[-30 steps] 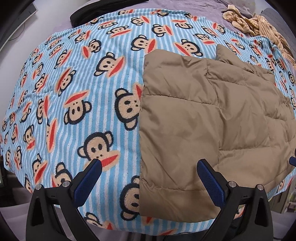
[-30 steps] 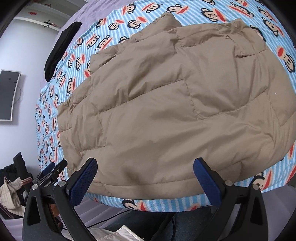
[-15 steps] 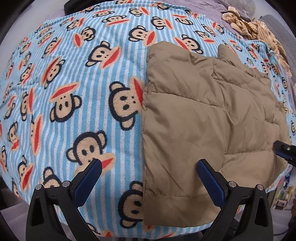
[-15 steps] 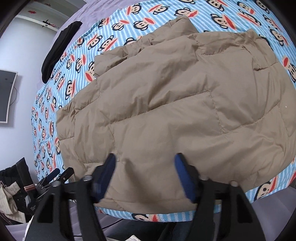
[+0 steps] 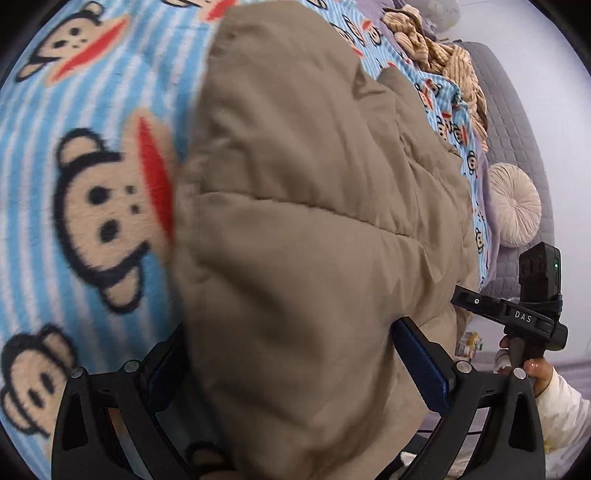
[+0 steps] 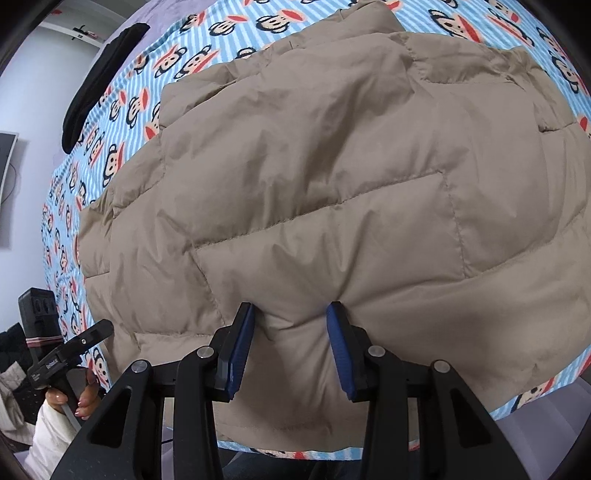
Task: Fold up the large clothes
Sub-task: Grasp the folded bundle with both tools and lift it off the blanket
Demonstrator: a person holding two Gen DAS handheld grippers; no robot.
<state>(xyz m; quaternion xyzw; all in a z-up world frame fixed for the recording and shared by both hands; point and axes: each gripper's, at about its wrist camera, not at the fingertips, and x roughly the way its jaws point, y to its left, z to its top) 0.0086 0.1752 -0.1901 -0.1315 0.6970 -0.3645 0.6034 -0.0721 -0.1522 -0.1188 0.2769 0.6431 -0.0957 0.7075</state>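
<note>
Spread over the bed, a blue striped monkey-print blanket (image 6: 236, 33) carries the tan quilted puffer jacket (image 6: 314, 166), laid flat near the front edge. A pleat of hem is being pinched by the right gripper (image 6: 290, 341), its jaws closing on the fabric. The left gripper (image 5: 295, 373) is held wide, released, hem between its pads. Both corners are best gripped deep before lifting. A second ago both grippers were hovering, spread, clear of the jacket.
</note>
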